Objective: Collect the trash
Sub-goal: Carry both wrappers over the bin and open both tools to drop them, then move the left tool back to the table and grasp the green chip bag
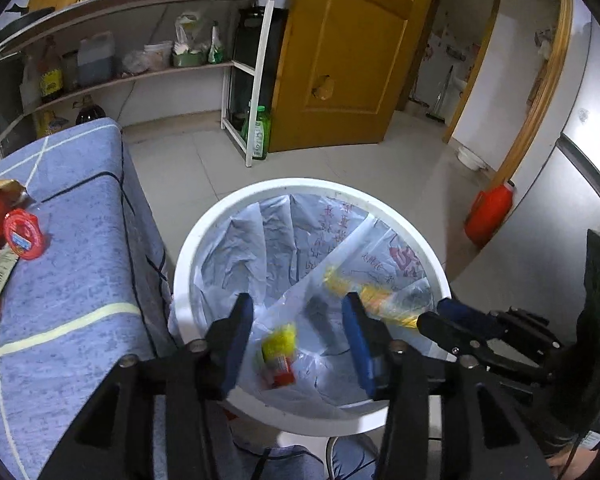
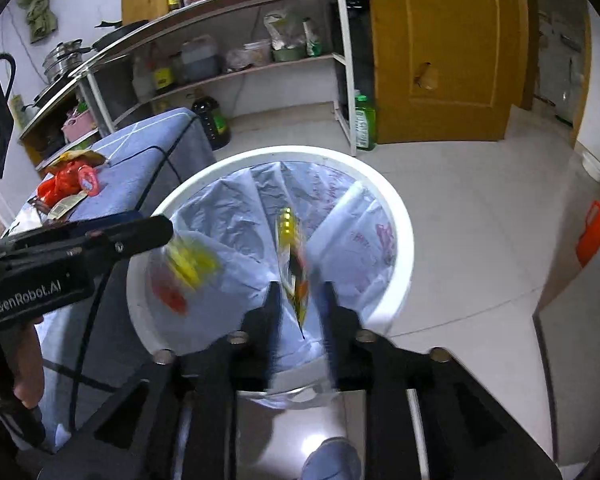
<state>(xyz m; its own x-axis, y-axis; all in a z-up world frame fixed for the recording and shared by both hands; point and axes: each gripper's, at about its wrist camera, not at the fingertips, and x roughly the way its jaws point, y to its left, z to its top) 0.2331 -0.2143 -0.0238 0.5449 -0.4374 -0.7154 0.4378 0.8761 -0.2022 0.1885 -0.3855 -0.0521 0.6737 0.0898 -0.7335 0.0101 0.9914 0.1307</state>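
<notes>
Releasing over the white bin [image 1: 188, 240]: both tools stand part open, gripping nothing. Left tool [image 1: 298, 340] has a yellow-red wrapper [image 1: 278, 356] falling below it; right tool [image 2: 300, 312] a yellow packet [image 2: 290, 256] at 12 o'clock. Keep both above the liner; more trash [image 1: 20, 232] lies on the desk [image 1: 80, 240].

Your two wrist cameras both look steeply down into the same white bin [image 1: 188, 248], from close above its rim.

Your left wrist view sits over the bin's near edge, the blue-covered table [image 1: 72, 216] on its left; the right gripper [image 1: 440, 316] enters from the right. Your right wrist view looks from slightly farther right, with the left gripper [image 2: 156, 228] crossing its left side. Both share the bin, table, shelving [image 1: 252, 80] and yellow door [image 2: 452, 48].
</notes>
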